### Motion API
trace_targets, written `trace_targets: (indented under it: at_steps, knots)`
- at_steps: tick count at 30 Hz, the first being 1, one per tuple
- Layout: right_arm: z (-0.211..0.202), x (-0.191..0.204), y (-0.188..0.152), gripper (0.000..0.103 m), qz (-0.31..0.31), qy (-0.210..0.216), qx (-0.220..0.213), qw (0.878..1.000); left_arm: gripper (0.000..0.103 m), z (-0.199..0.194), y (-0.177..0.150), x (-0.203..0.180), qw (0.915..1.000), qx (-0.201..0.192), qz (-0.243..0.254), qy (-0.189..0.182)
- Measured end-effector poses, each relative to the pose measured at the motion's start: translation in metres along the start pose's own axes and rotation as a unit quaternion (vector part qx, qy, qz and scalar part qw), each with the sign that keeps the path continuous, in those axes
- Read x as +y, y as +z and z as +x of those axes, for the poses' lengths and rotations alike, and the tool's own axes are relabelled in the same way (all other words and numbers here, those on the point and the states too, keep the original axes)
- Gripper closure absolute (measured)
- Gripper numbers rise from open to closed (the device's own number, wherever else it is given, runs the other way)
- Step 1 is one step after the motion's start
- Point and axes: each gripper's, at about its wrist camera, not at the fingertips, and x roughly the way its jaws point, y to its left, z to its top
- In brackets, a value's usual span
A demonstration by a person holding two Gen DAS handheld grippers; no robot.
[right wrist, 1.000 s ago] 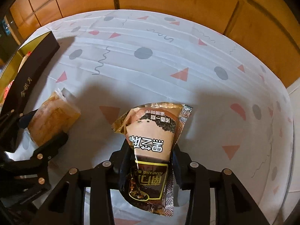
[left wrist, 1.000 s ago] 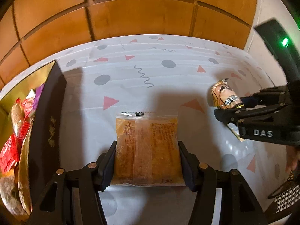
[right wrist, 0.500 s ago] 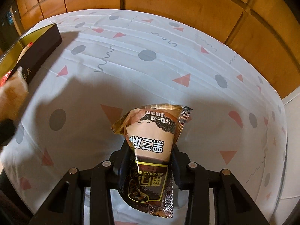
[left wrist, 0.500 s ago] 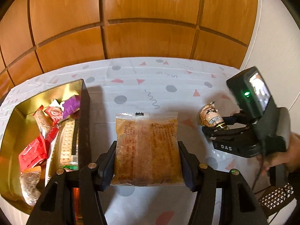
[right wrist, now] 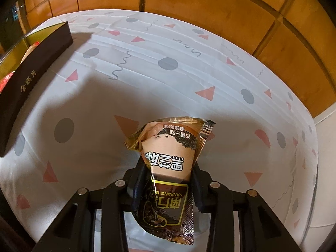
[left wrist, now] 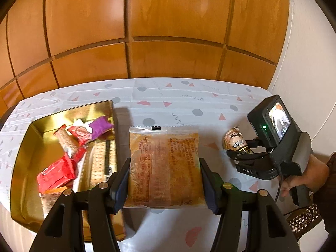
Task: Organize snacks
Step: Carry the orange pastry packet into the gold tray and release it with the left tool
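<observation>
My left gripper (left wrist: 164,180) is shut on a clear packet of orange-brown cake (left wrist: 164,166) and holds it high above the table, just right of the gold tin (left wrist: 23,153). The tin holds several wrapped snacks (left wrist: 63,168). My right gripper (right wrist: 167,178) is shut on a brown and black sesame snack packet (right wrist: 168,168) and holds it above the tablecloth. In the left wrist view the right gripper (left wrist: 241,153) with its packet (left wrist: 235,140) is at the right. In the right wrist view the tin's dark outer wall (right wrist: 31,73) is at the far left.
A white tablecloth (right wrist: 168,79) with grey dots and pink triangles covers the round table. Wooden wall panels (left wrist: 168,31) stand behind it. A hand (left wrist: 304,178) holds the right gripper's handle. A mesh chair seat (left wrist: 304,218) shows at the lower right.
My left gripper has risen with the cake packet, so the open tin and the whole table show. My right gripper has lifted a little with its packet.
</observation>
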Motion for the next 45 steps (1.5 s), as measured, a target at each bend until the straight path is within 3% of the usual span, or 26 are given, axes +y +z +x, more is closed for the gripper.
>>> trace_targets:
  at_steps: [7,11,16,20,24,31,34,39,45]
  knots:
    - [0.0,-0.001,0.001,0.064,-0.008,-0.004,-0.001,1.0,0.043,-0.016,-0.002,0.045,0.9992,-0.002,-0.038,0.008]
    - [-0.001,0.0,0.0,0.065,-0.009,-0.004,-0.002,1.0,0.043,-0.034,-0.009,0.097,0.9954,-0.009,-0.084,0.045]
    - [-0.002,0.002,0.0,0.065,-0.011,-0.008,-0.002,1.0,0.043,-0.05,-0.027,0.164,0.9823,-0.005,-0.159,0.099]
    - [-0.003,0.005,0.0,0.065,-0.016,-0.015,-0.003,1.0,0.043,-0.05,-0.039,0.205,0.9708,0.013,-0.21,0.116]
    - [-0.004,0.006,0.0,0.065,-0.016,-0.017,-0.002,1.0,0.043,-0.041,-0.036,0.221,0.9657,0.021,-0.238,0.101]
    - [-0.005,0.006,0.0,0.064,-0.013,-0.016,0.0,1.0,0.043,0.002,-0.002,0.245,0.9596,0.027,-0.264,0.092]
    - [-0.005,0.007,-0.001,0.064,-0.012,-0.016,0.0,1.0,0.043,0.03,0.006,0.247,0.963,0.043,-0.251,0.088]
    - [-0.004,0.004,0.002,0.064,-0.008,-0.013,0.001,1.0,0.043,0.078,0.001,0.255,0.9547,0.095,-0.273,0.072]
    - [-0.003,0.003,0.002,0.064,-0.006,-0.014,0.002,1.0,0.043,0.062,-0.001,0.253,0.9574,0.071,-0.268,0.082]
